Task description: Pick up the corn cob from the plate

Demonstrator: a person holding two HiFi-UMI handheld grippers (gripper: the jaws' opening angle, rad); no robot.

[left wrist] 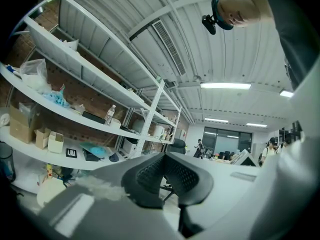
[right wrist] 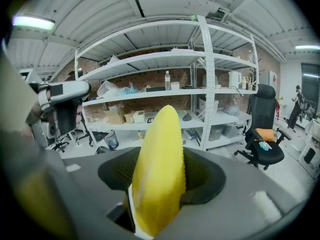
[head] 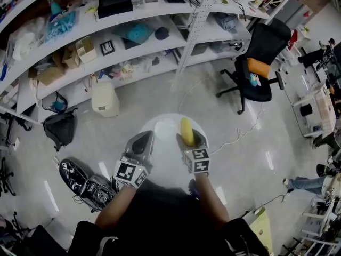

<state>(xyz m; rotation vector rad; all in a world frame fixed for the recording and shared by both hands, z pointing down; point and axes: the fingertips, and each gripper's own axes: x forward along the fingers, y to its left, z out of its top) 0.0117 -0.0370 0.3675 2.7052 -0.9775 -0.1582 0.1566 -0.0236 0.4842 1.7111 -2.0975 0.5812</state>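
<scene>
Workshop shelves (right wrist: 150,58) stand beyond the right gripper (right wrist: 161,181), clamped on one end of the corn (right wrist: 160,149), whose long free end could lever it loose; the left gripper (left wrist: 167,176) is closed and empty.

Shared lab or workshop-office, not a home. Long white metal shelving (head: 133,47) on the far side with a brick wall (right wrist: 150,79) behind, loaded with cardboard boxes (head: 69,57), a water bottle (right wrist: 167,80) and loose gear. Bare polished concrete floor (head: 176,95), cable (head: 234,140) trailing across it. Black office chair (head: 261,63) far right, desks (head: 314,111) further right. Strip lights (left wrist: 225,86) under a ribbed industrial ceiling (left wrist: 125,9).
</scene>
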